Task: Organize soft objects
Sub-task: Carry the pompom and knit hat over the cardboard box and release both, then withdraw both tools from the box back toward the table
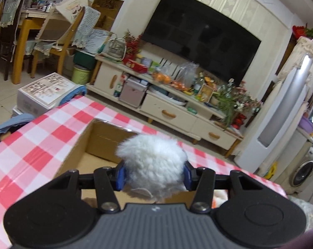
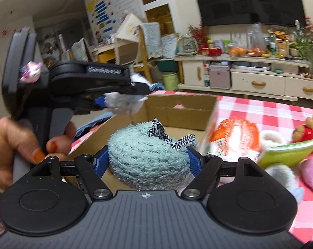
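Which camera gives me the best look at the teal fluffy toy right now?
The right wrist view: the teal fluffy toy fills its centre between the right gripper pads, checked ribbon visible, over the cardboard box. The left wrist view does not show it.

surface: table under a red-and-white checked plastic cloth (image 1: pixel 42 137) | on it: open brown cardboard box (image 2: pixel 177 112) | beside the box, right: heap of plush toys (image 2: pixel 249 143) (orange-striped, pink, green-edged; blurred) | blue cloth (image 1: pixel 21 120) at left edge
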A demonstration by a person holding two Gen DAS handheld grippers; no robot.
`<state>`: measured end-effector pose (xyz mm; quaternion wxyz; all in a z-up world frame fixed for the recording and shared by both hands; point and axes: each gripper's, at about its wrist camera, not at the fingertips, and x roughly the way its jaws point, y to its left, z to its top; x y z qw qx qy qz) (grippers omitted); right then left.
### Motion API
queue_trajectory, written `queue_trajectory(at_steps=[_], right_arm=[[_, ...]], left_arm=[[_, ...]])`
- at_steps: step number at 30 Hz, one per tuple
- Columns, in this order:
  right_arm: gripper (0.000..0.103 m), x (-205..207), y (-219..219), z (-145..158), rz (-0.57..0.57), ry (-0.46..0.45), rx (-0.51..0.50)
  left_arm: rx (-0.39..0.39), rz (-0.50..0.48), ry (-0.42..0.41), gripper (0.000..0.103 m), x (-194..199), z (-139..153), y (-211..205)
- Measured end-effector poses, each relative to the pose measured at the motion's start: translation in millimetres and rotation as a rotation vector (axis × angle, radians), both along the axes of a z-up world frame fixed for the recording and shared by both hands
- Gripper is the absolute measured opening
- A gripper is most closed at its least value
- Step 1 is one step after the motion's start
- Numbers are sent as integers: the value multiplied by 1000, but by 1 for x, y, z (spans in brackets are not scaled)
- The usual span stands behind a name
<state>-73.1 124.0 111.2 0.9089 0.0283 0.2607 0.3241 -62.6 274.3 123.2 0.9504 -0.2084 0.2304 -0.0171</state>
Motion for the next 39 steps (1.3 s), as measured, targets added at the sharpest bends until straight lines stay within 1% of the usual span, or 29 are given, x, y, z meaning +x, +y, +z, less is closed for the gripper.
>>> queue_trajectory(at_steps=[6,7,8,9,12,13,14,16,17,19,23,28,33,36,39], right_arm=[[96,-7,17,-6,47,-3,-40],[95,-8,17,-7,53,-6,-41],[101,-9,18,-7,63,-6,-43],[101,-10,19,-7,70,-6,-45],[101,-16,20,-5,68,-16,-58],[101,-18,19,-5,63,-18,-59],[101,-19,16,-4,57,-18,-55],[101,-18,9,-2,42,-15,-39],[102,-18,4,-2,33,-14,-31],[102,-20,-1,-2,9,-19,-22],[103,-21,-15,-1,-38,-24,-8],[103,-21,-32,-5,-105,3,20],[103,-22,-45,-10,-176,14,16],[103,-21,-54,-12,-202,21,20],[103,-22,-60,-12,-224,17,19]], left_arm=[[18,22,35,51,4,-8,11],[20,22,39,53,5,-9,11],[23,22,42,53,5,-9,11],[27,20,45,55,5,-10,11],[43,26,55,66,6,-10,9],[49,27,55,75,6,-10,8],[56,28,56,80,6,-9,7],[72,36,53,85,5,-9,4],[84,38,52,91,5,-9,2],[103,35,52,98,5,-8,-3],[120,36,48,102,5,-6,-12],[131,37,55,102,7,-5,-22],[163,55,76,102,9,-5,-35],[157,51,83,102,9,-6,-41],[146,39,69,102,8,-7,-47]])
